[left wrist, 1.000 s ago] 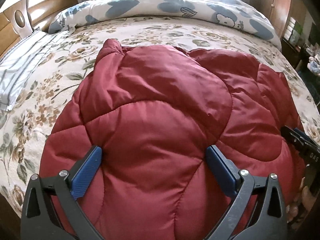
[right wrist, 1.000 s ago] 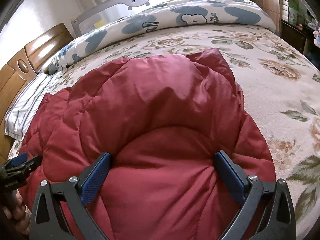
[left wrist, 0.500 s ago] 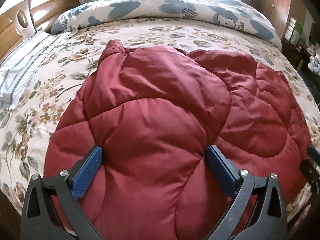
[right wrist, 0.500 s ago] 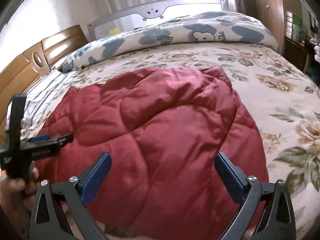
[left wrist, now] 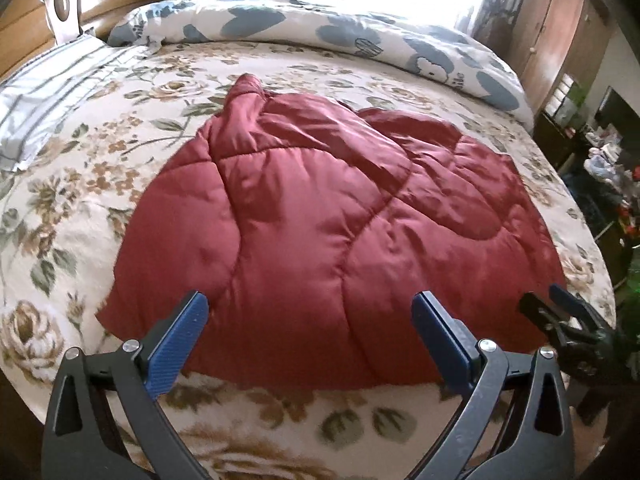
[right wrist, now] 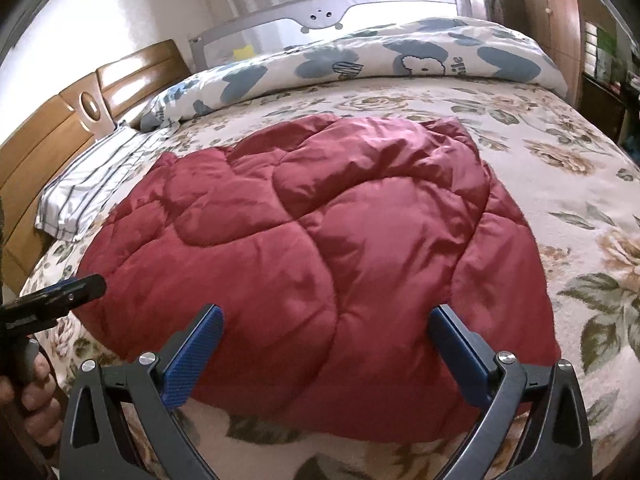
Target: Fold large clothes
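Left wrist view. Left gripper (left wrist: 310,336) at 6 o'clock, jaws spread wide, nothing between the blue pads (left wrist: 178,344); released. Red quilted jacket (left wrist: 328,232) lies folded in a rounded heap at frame centre on the floral bedspread (left wrist: 72,184). Its near hem sits just beyond the pad tips, apart from them. A bunched point of fabric sticks up at 11 o'clock of the heap. Striped pillow (left wrist: 44,100) at 9–10 o'clock, well apart from the jacket. Rolled blue-and-white duvet (left wrist: 320,28) runs across 12 o'clock along the far bed edge. Wooden headboard (left wrist: 44,12) at 10–11 o'clock. Wardrobe (left wrist: 560,40) at 1–2 o'clock. Right gripper (left wrist: 560,314) enters at 4 o'clock, near the jacket's right hem; its tips look close together from here, angle poor.

Right wrist view. Right gripper (right wrist: 326,352) at 6 o'clock, jaws wide apart, pads (right wrist: 460,356) empty; released. Jacket (right wrist: 320,252) fills the centre, flat on the bedspread (right wrist: 580,184), near hem between and just past the pads. Pillow (right wrist: 92,184) at 9–10 o'clock, just beside the jacket's left edge. Duvet (right wrist: 380,60) at 12 o'clock, headboard (right wrist: 80,120) at 10 o'clock. Left gripper (right wrist: 76,290) at 8–9 o'clock, tip near the jacket's left edge; contact unclear. A hand (right wrist: 36,400) holds its grip at 8 o'clock.
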Demonstrator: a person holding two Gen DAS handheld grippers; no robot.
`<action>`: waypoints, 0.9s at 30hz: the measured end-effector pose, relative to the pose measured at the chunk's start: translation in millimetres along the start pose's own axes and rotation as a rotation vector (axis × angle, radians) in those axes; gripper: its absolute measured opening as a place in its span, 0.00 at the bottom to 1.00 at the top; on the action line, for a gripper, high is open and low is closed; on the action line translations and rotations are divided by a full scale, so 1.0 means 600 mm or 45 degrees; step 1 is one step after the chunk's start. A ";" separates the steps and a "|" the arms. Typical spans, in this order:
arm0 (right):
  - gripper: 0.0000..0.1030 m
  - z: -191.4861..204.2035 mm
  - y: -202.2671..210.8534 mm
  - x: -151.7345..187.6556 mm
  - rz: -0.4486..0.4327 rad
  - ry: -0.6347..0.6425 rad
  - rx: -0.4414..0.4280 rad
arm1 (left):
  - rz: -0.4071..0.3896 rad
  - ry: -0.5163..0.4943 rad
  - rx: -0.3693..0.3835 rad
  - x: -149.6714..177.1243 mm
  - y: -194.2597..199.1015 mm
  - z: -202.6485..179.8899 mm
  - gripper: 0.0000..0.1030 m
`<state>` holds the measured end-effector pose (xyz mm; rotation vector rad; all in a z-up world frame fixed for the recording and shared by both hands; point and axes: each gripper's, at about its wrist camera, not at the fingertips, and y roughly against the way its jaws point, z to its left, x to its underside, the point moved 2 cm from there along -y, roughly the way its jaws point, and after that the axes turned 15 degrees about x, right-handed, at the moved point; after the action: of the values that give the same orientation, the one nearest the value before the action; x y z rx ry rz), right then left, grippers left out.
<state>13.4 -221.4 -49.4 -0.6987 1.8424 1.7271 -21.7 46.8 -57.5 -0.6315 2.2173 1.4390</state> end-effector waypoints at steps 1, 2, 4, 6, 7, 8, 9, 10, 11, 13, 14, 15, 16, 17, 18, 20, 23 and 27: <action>1.00 0.001 -0.003 0.004 0.003 0.014 0.018 | 0.000 -0.005 0.008 0.001 0.000 -0.003 1.00; 1.00 0.001 -0.007 0.010 0.010 0.025 0.044 | 0.002 -0.013 0.012 0.001 0.000 -0.007 1.00; 1.00 -0.008 -0.017 0.016 0.028 0.012 0.060 | 0.010 -0.027 0.002 0.002 -0.002 -0.013 1.00; 1.00 -0.025 -0.025 0.020 0.052 -0.034 0.057 | 0.015 -0.048 -0.027 0.003 -0.006 -0.017 1.00; 1.00 -0.035 -0.030 0.020 0.063 -0.054 0.056 | 0.023 -0.061 -0.049 0.003 -0.012 -0.018 1.00; 1.00 -0.040 -0.034 0.020 0.069 -0.063 0.055 | 0.036 -0.068 -0.064 0.004 -0.019 -0.016 1.00; 1.00 -0.045 -0.036 0.020 0.073 -0.074 0.052 | 0.056 -0.077 -0.084 0.005 -0.031 -0.014 1.00; 1.00 -0.048 -0.038 0.020 0.076 -0.081 0.047 | 0.068 -0.091 -0.103 0.006 -0.045 -0.011 1.00; 1.00 -0.048 -0.038 0.021 0.079 -0.085 0.043 | 0.070 -0.104 -0.115 0.007 -0.052 -0.009 1.00; 1.00 -0.048 -0.038 0.024 0.085 -0.086 0.044 | 0.068 -0.128 -0.131 0.006 -0.063 -0.008 1.00; 1.00 -0.047 -0.037 0.026 0.090 -0.085 0.045 | 0.065 -0.136 -0.134 0.005 -0.066 -0.008 1.00; 1.00 -0.046 -0.035 0.026 0.092 -0.082 0.050 | 0.066 -0.140 -0.135 0.003 -0.067 -0.007 1.00; 1.00 -0.043 -0.028 0.024 0.087 -0.075 0.060 | 0.067 -0.140 -0.133 0.002 -0.068 -0.007 1.00; 0.99 -0.040 -0.019 0.021 0.072 -0.063 0.070 | 0.067 -0.137 -0.128 0.001 -0.067 -0.006 1.00; 0.99 -0.035 -0.012 0.018 0.056 -0.051 0.078 | 0.067 -0.133 -0.122 0.000 -0.068 -0.004 1.00; 0.99 -0.031 -0.002 0.008 0.024 -0.025 0.078 | 0.065 -0.132 -0.119 0.000 -0.069 -0.003 1.00; 0.99 -0.025 -0.013 -0.007 0.023 0.010 0.104 | 0.066 -0.136 -0.124 -0.001 -0.069 -0.003 1.00; 1.00 -0.047 -0.057 0.004 0.117 -0.054 0.022 | 0.041 -0.108 -0.097 -0.004 -0.046 -0.006 1.00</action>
<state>34.5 -251.6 -74.4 -0.5744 1.8848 1.7676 -4.1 33.9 -74.9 -0.5506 2.1253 1.5437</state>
